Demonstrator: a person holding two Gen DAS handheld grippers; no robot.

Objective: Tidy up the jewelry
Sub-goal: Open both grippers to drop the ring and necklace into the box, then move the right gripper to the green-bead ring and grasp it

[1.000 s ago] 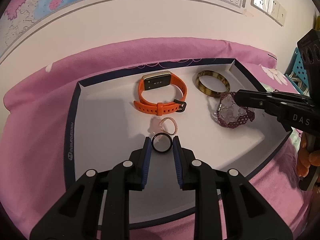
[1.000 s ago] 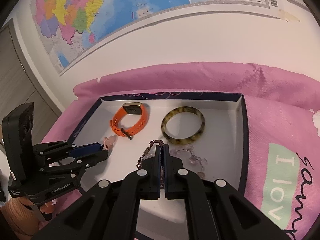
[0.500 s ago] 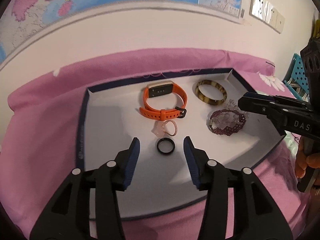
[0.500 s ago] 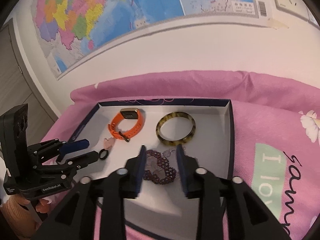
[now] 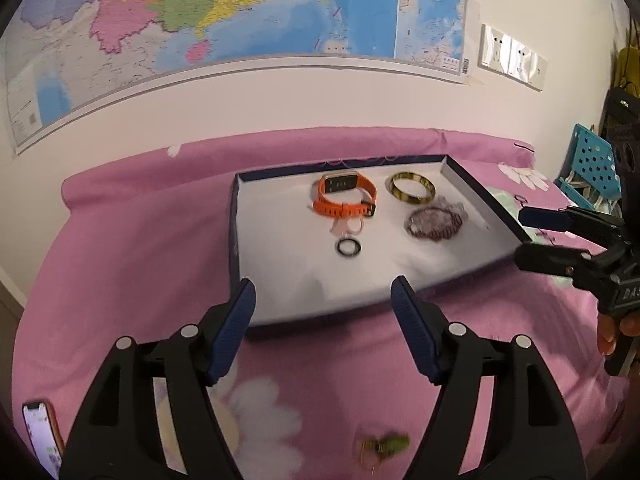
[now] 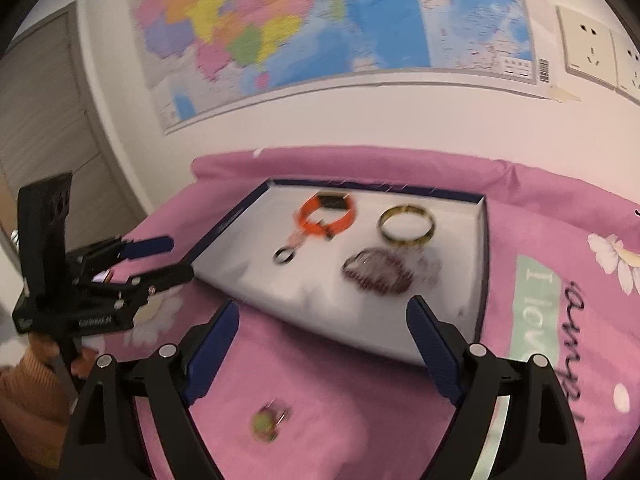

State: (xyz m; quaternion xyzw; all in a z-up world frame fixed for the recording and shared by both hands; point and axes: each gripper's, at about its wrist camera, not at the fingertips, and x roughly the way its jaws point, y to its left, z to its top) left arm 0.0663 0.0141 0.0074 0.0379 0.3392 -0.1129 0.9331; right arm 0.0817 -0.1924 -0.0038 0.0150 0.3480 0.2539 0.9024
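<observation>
A shallow white tray [image 5: 280, 296] with a dark blue rim sits on a pink bedspread [image 5: 132, 248], below a wall map [image 5: 224, 12].

Inside the tray lies the jewelry. An orange watch [image 5: 345, 197] is toward the back, with a yellow-brown bangle [image 5: 412, 187] just beside it on the right. A dark red beaded bracelet [image 5: 434, 224] lies in front of the bangle. A small black ring [image 5: 349, 247] lies in front of the watch, and between the two is a pale pink piece [image 5: 347, 227], too blurred to name with confidence.

The left gripper [image 5: 323, 308] hovers over the near edge of the tray with its blue-padded jaws spread wide and nothing between them. The right gripper [image 6: 322, 334] also hangs at the tray's near edge, jaws wide apart and empty; its view is smeared by motion blur.

On the bedspread in front of the tray, apart from the rest, lies a small green and gold piece [image 5: 380, 446], perhaps an earring or pendant. A phone [image 5: 42, 436] with a lit screen lies at the far left edge of the bedspread. White wall sockets [image 6: 596, 54] are mounted right of the map.
</observation>
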